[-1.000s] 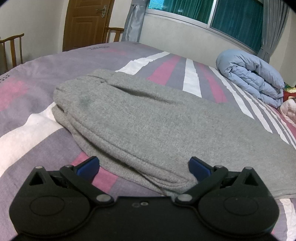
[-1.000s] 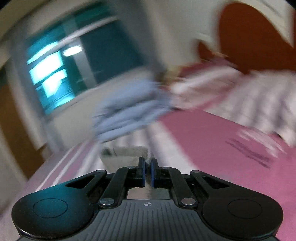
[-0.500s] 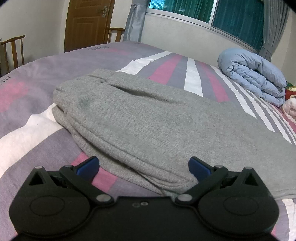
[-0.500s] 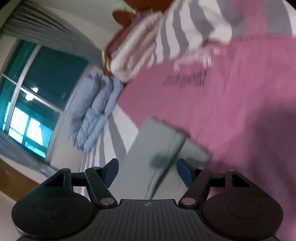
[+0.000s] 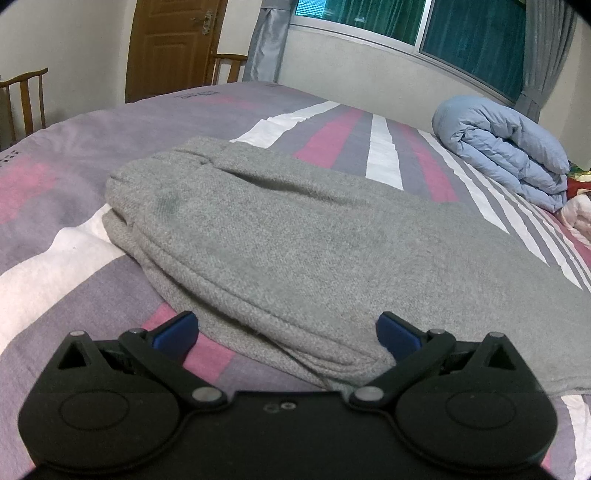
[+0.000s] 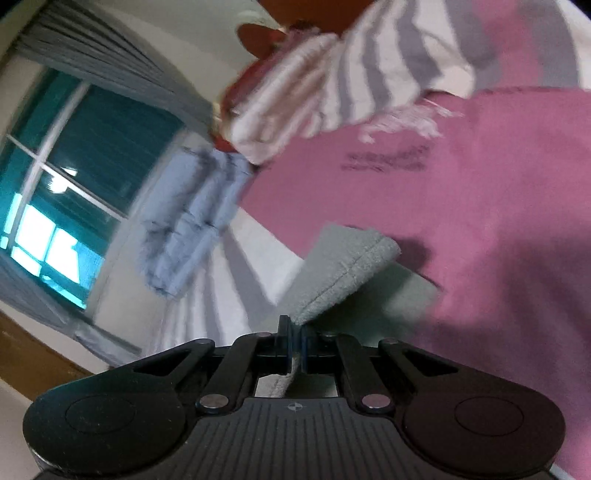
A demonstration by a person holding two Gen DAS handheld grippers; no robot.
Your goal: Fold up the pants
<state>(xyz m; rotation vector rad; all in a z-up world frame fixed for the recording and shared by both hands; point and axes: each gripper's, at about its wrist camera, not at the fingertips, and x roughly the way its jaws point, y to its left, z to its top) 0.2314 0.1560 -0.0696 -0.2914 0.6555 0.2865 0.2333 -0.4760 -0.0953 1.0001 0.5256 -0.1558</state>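
Left wrist: 1 pants (image 5: 295, 236), 1 duvet (image 5: 506, 147)

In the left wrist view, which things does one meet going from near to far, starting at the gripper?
Open black left gripper with blue pads → folded grey knit pants → purple, pink and white striped bedsheet → brown wooden door.

The left gripper (image 5: 286, 330) sits low over the bed (image 5: 74, 155), jaws spread wide, blue fingertips (image 5: 173, 330) either side of the near edge of the grey pants (image 5: 295, 236). The pads aren't pressing the cloth. The pants lie doubled across the striped cover. Far right, a rolled blue duvet (image 5: 506, 147) rests under the window (image 5: 443, 26). Wooden door (image 5: 173, 44) and chair (image 5: 26, 99) stand beyond.
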